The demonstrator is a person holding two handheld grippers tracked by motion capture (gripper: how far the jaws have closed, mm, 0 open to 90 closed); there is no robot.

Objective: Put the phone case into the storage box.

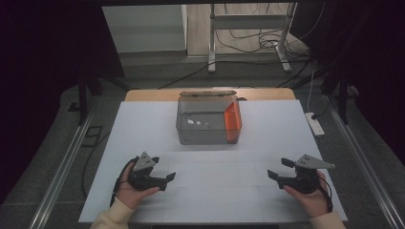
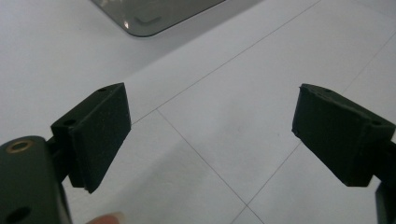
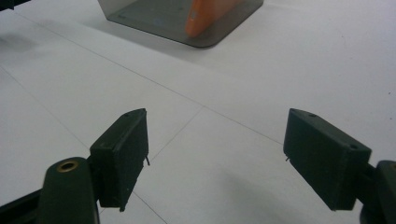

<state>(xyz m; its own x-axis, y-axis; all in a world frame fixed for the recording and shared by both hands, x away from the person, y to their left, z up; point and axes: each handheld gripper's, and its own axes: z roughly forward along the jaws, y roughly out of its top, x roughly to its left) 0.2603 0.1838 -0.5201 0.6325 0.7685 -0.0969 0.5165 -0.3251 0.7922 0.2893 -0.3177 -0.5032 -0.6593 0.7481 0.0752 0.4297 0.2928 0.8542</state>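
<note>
A smoky grey transparent box (image 1: 206, 122) stands at the middle back of the white table top (image 1: 210, 191), with an orange flat piece (image 1: 232, 118) upright inside its right end. My left gripper (image 1: 167, 177) rests at the front left, held in a hand, its jaws spread wide with nothing between them. At the front right my right gripper (image 1: 278, 169) is open and empty too. In the left gripper view a corner of the box (image 2: 144, 16) shows at the top, beyond the open gripper (image 2: 210, 126). The right gripper view has the box (image 3: 154, 18) and the orange piece (image 3: 201, 16) ahead of the open gripper (image 3: 215, 149).
A white power strip (image 1: 315, 124) lies at the table's right edge. Metal rails (image 1: 62, 167) run along both sides. Behind the table stand a metal frame (image 1: 248, 33) and loose cables on the floor. Thin seams cross the white surface (image 2: 201, 158).
</note>
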